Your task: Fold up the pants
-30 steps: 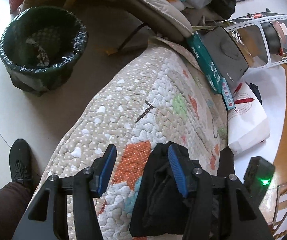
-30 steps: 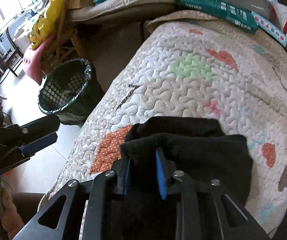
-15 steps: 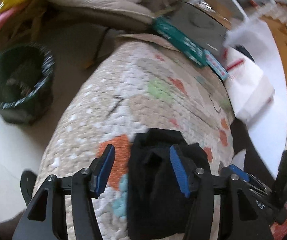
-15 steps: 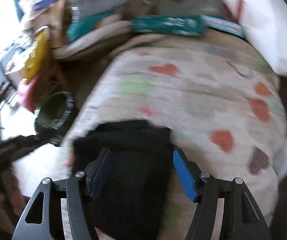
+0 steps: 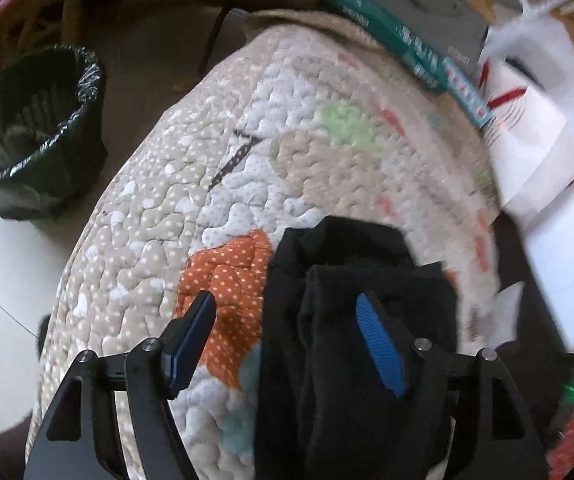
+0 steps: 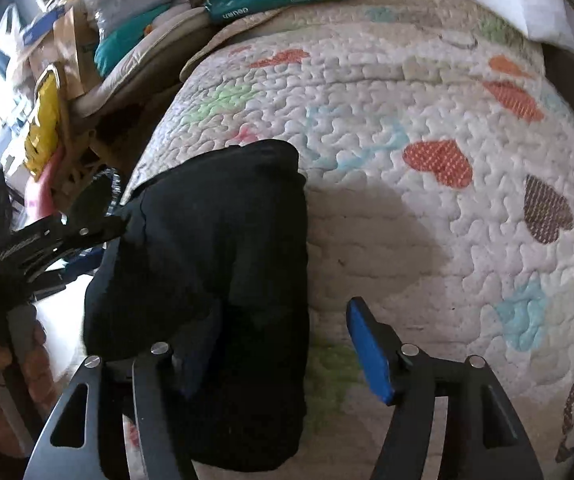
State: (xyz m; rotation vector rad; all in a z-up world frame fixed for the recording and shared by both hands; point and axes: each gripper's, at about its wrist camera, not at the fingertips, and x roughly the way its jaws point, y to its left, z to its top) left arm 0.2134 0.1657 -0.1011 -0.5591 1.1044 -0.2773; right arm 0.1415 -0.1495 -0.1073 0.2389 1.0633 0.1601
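We see the folded black fabric pants [image 6: 215, 272] lying as a compact bundle on the quilted cream bedspread with coloured heart patches [image 6: 407, 208], at its near left part. Our right gripper [image 6: 283, 344] hangs over the bundle's right edge, jaws spread wide, holding nothing. Our left gripper [image 5: 287, 336] hangs over the bundle's left edge, jaws likewise apart. Left of the bedspread stands a round black-lined waste bin [image 5: 35, 132].
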